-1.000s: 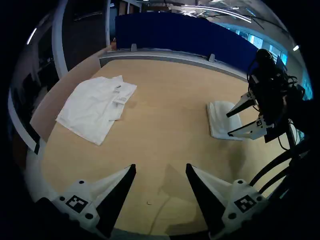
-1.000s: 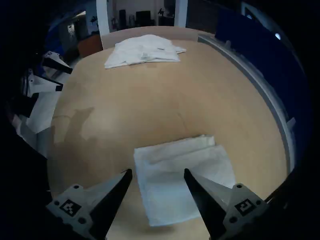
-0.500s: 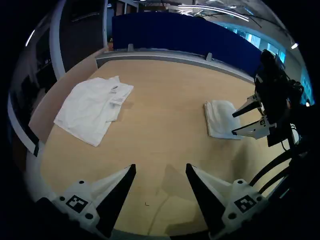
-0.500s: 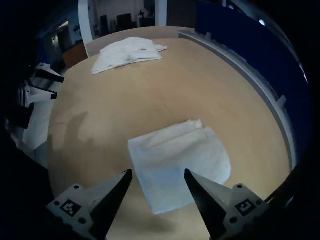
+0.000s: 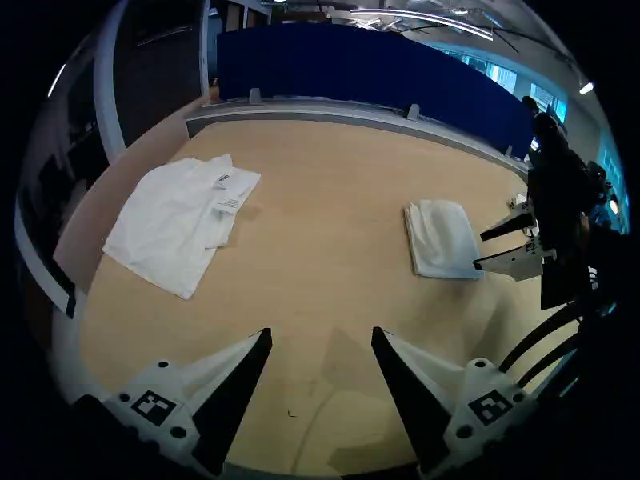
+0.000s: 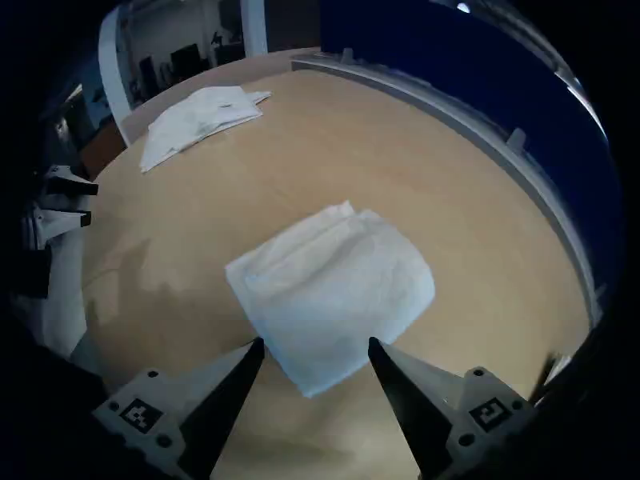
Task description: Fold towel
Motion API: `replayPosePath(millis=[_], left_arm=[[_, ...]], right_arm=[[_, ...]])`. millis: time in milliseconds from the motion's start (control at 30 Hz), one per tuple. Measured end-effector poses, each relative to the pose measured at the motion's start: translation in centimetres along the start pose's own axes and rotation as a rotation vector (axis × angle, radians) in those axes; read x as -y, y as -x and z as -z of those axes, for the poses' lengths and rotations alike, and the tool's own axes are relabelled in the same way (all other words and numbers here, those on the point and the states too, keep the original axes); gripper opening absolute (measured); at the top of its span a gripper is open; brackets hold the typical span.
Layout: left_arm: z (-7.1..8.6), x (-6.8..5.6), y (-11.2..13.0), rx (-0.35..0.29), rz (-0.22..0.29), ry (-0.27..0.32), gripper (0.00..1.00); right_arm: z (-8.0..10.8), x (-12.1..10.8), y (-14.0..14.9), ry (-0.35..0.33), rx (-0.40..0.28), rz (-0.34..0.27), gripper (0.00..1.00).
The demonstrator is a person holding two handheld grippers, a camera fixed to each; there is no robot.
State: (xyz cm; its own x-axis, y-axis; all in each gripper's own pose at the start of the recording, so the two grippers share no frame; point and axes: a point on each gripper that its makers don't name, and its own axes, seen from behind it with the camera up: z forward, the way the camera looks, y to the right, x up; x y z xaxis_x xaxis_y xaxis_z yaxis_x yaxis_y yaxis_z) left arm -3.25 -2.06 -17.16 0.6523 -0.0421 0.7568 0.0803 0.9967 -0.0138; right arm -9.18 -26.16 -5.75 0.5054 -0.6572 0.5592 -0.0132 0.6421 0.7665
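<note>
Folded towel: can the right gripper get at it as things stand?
Probably yes: the right gripper is open and aimed at the folded towel just ahead, with nothing between them.

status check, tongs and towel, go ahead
Left tongs open, empty, over the table. Right tongs open at near corner of the folded towel, not gripping. Second white cloth lies apart, far side.
</note>
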Motion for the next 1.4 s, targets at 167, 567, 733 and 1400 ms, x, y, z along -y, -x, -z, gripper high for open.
replayPosePath(millis=[167, 567, 733, 1400], left_arm=[[-0.3, 0.0, -0.2, 0.000, -0.002, 0.006, 0.93], [-0.5, 0.3, -0.4, 0.002, -0.006, 0.007, 0.93], [-0.6, 0.3, -0.3, 0.001, -0.004, 0.007, 0.93], [-0.4, 0.3, -0.3, 0.000, -0.003, 0.007, 0.93]], right_arm=[[0.0, 0.4, 0.9, 0.004, 0.006, -0.035, 1.00], [-0.5, 0.8, 2.6, 0.020, 0.034, -0.039, 1.00], [-1.0, 1.0, 3.5, 0.014, 0.037, -0.060, 0.95], [-1.1, 1.0, 4.9, 0.026, 0.039, -0.102, 0.35]])
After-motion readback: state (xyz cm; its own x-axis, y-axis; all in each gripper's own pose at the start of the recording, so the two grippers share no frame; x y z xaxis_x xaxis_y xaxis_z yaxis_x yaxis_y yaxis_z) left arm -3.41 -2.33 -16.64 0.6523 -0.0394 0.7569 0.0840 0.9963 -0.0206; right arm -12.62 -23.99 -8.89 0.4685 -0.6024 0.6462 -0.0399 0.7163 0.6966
